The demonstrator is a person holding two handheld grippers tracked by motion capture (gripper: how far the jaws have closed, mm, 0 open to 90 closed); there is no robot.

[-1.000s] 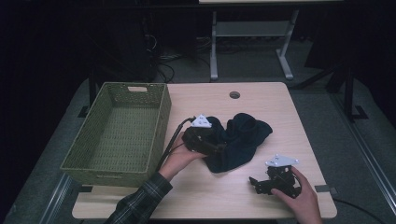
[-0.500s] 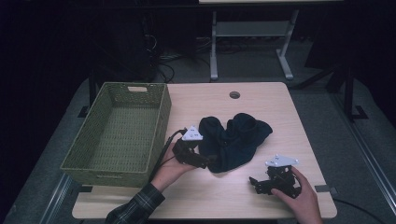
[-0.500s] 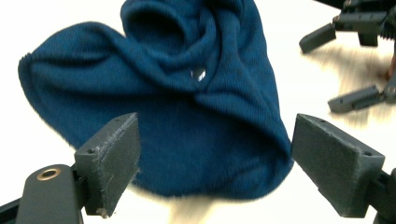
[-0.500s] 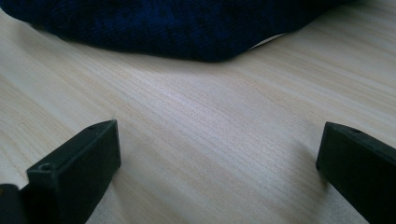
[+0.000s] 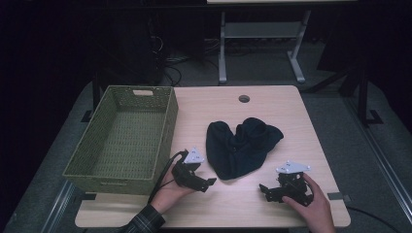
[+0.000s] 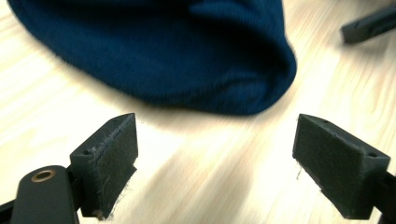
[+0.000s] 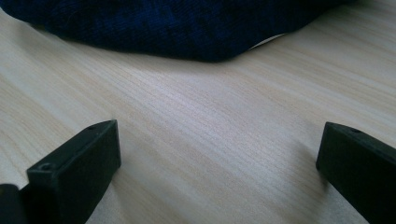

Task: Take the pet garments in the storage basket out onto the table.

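— At the table's near edge, left side: left gripper (image 5: 206, 184) now pulled back off the dark blue cloth (image 5: 240, 144), where a second ago sat right on the cloth's left part. Confirmed?

— Confirmed. Half a second ago already sliding toward the near edge; now clear of the cloth, just beside its lower left rim, not touching. Jaws spread wide in the left gripper view, gripper (image 6: 215, 158) holding nothing, bare tabletop between the pads.

— Cloth itself?

— Lying crumpled on the wooden table (image 5: 272, 104), about mid-table, right of the green woven basket (image 5: 124, 131). Shape altered since the earlier frames: left lobe now uncovered and rounded, bulk spread in two humps. Resting flat on the wood, apart from the basket.

— Right side?

— Right gripper (image 5: 266, 190) near the front right corner, held in the right hand (image 5: 311, 201), in the same spot as a second ago. Jaws wide apart in the right gripper view (image 7: 217, 168), nothing between them, cloth edge (image 7: 187, 28) ahead across a strip of bare wood.

— Basket contents?

— Inner floor visible from above, nothing seen lying in it. Position unchanged along the table's left edge.

— Left hand?

— Left hand (image 5: 170, 191) wrapped around the gripper body, plaid sleeve (image 5: 143, 223) entering from the bottom edge.
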